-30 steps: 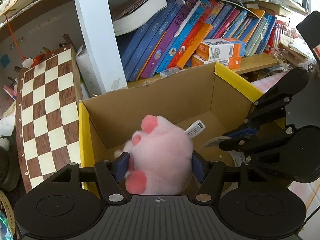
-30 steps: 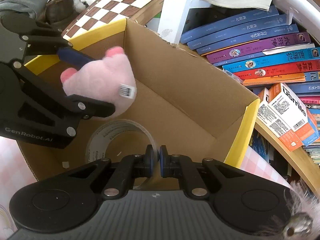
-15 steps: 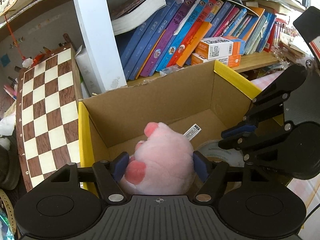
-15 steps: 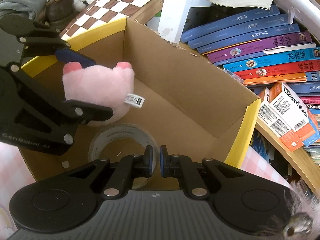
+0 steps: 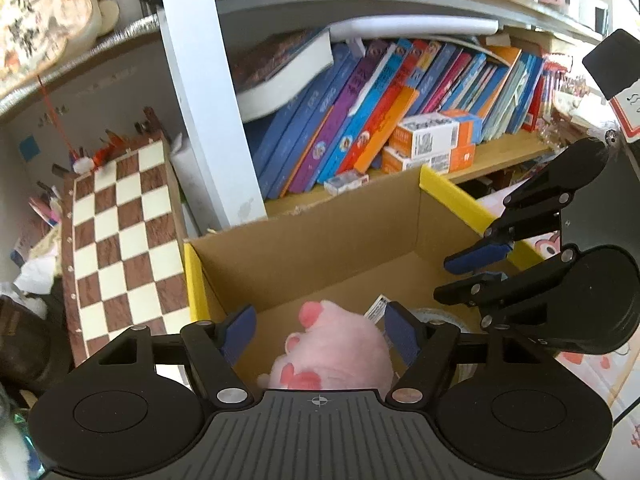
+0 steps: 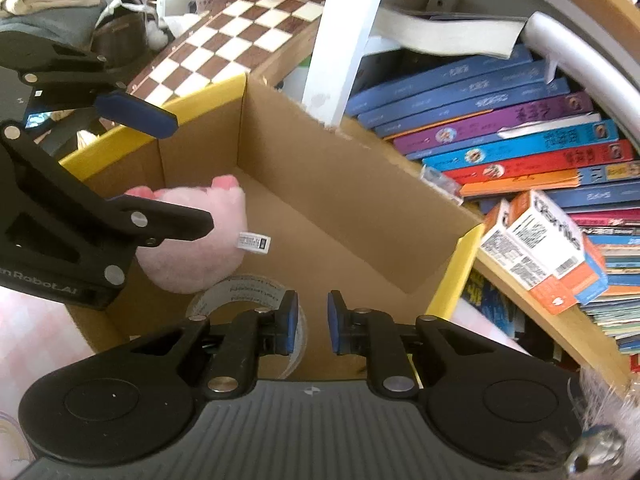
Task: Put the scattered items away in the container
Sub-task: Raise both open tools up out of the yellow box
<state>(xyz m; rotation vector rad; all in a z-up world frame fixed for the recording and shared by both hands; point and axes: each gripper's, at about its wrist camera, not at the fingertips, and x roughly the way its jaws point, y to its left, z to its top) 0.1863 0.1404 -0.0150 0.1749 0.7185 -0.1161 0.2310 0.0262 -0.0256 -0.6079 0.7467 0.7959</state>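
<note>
Both claws are poised over the cardboard box point(image 6: 360, 184), and both are released: the left claw point(image 5: 320, 332) has its blue pads spread wide either side of the pink plush toy point(image 5: 332, 352), clear of it on each flank, while the right claw point(image 6: 308, 320) stands slightly parted with nothing between its pads. The plush sits down inside the box against the left-hand wall, directly ahead of and below the left claw, pink feet pointing up and its white tag point(image 6: 254, 242) sticking out toward the box's middle. Beside it, just under the right claw, lies the roll of clear tape point(image 6: 248, 292), flat on the box floor, I think, though the claw body hides much of it. So the left hand is nearer the toy, the right nearer the tape, and both items look delivered; the next move likely calls for lifting straight up and out past the yellow-edged rim. Around the box: a chessboard point(image 5: 120, 232) leaning at left, a shelf of slanting books point(image 6: 500, 136) behind, and a pink-patterned table surface below.
</note>
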